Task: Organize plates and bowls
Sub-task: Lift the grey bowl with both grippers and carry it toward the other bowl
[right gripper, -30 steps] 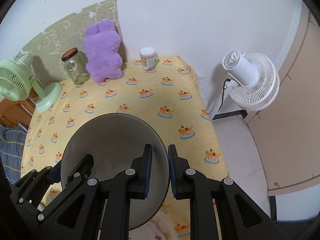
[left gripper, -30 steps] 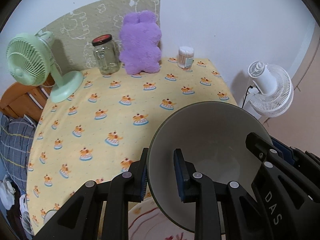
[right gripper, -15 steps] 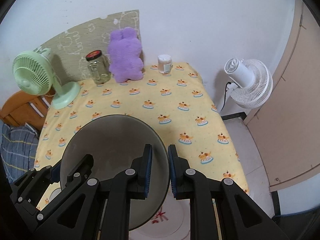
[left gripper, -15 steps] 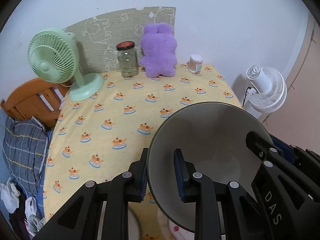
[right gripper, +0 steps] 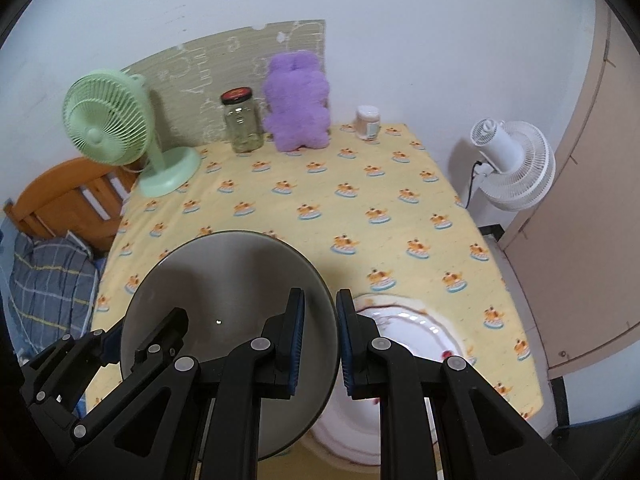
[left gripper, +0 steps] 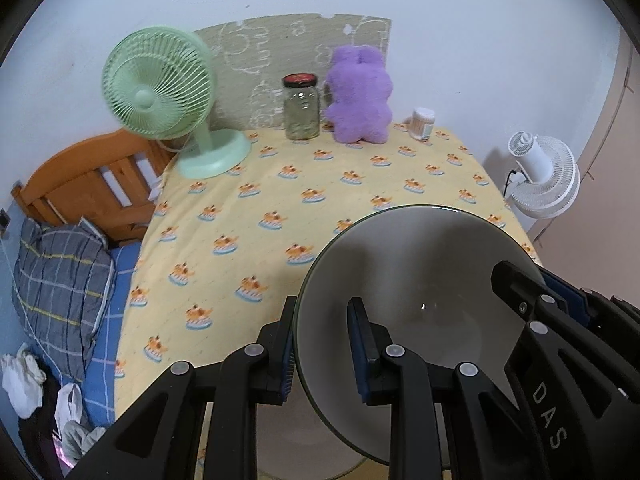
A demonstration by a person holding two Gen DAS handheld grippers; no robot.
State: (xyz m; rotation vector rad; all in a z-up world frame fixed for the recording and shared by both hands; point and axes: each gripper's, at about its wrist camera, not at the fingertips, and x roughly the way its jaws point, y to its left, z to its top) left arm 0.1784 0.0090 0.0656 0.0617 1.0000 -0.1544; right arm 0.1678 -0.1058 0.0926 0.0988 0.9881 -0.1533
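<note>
Both hand-held grippers clamped opposite rims of a grey bowl [left gripper: 420, 280]: the left hand-held gripper [left gripper: 322, 344] and the right hand-held gripper [right gripper: 320, 340]. It hung above the desk [right gripper: 320, 200], over a white plate [right gripper: 412, 332]. Farther back stood a green fan [left gripper: 160, 88], a jar [left gripper: 301, 108] and a purple plush [left gripper: 360, 96].

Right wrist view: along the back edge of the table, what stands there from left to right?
Green fan → glass jar → purple plush toy → small white container; off the table, further right, the white fan.
</note>
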